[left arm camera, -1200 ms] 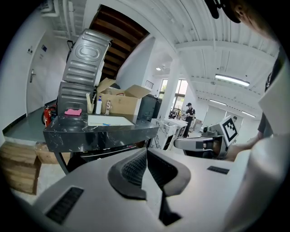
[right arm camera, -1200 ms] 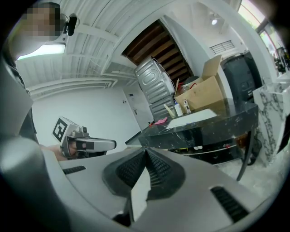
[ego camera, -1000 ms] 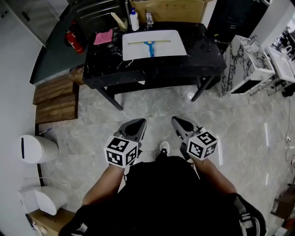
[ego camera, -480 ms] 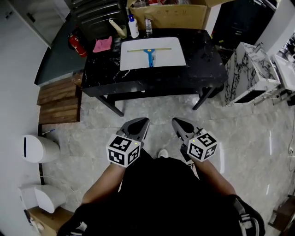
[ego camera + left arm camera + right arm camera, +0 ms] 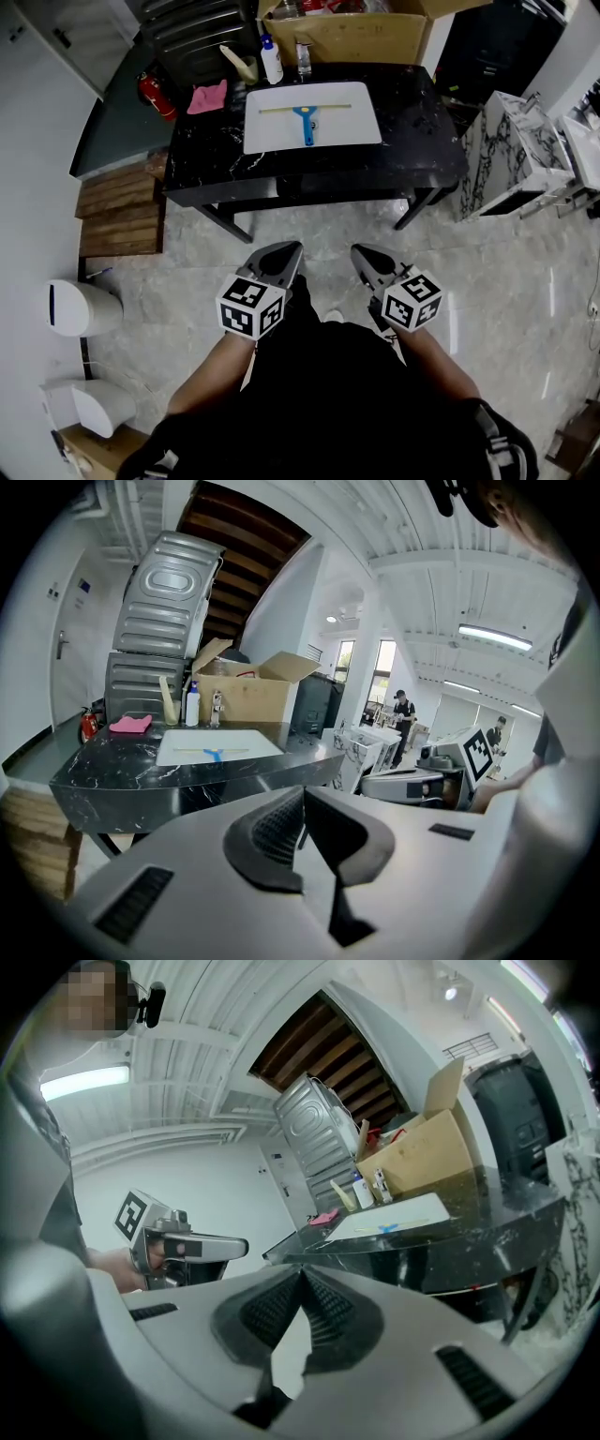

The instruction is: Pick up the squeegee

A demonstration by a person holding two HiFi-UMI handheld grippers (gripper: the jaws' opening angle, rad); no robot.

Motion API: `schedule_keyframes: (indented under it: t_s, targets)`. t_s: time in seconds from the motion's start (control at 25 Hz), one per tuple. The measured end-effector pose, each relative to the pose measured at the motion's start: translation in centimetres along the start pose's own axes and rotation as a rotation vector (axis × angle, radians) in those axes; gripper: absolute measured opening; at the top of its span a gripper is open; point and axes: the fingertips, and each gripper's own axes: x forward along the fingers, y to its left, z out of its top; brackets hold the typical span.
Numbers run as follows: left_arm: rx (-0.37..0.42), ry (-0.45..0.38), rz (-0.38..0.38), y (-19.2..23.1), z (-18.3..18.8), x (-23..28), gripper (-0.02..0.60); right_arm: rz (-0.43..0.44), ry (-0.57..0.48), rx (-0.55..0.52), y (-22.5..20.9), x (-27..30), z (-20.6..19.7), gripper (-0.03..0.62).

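the left tongs (image 5: 287, 247) are closed, pads pressed together with nothing between them, and the right tongs (image 5: 362, 251) are closed and empty in the same way; each gripper view shows its ribbed pads meeting at the tip. both are held low in the middle of the head view, just in front of the person's body and over bare floor (image 5: 319, 220), side by side but apart. the squeegee (image 5: 307, 117) lies flat on a white board (image 5: 361, 127) at the top centre of the frame, its pale blade running left to right and its blue handle pointing toward the person. the board rests on a black marbled surface (image 5: 417, 122), with a pink cloth (image 5: 208, 97), a bottle (image 5: 272, 58) and a cardboard box (image 5: 361, 37) behind it. the tongs are well apart from the squeegee, with a stretch of floor and the near edge of the surface between them. so nothing of the task looks done yet: the squeegee is untouched. what is left, as i read it, is the whole approach, opening one pair of tongs, closing on the handle and lifting.
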Motion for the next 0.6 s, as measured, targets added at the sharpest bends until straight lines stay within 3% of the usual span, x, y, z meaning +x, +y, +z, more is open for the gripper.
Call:
schedule_keyframes:
  t_s: [0.6]
  targets:
    - [-0.004,-0.011,-0.021,7.3,3.4,4.9,0.017,-0.019,0.037,-0.025,-3.8,7.0,3.3,0.009]
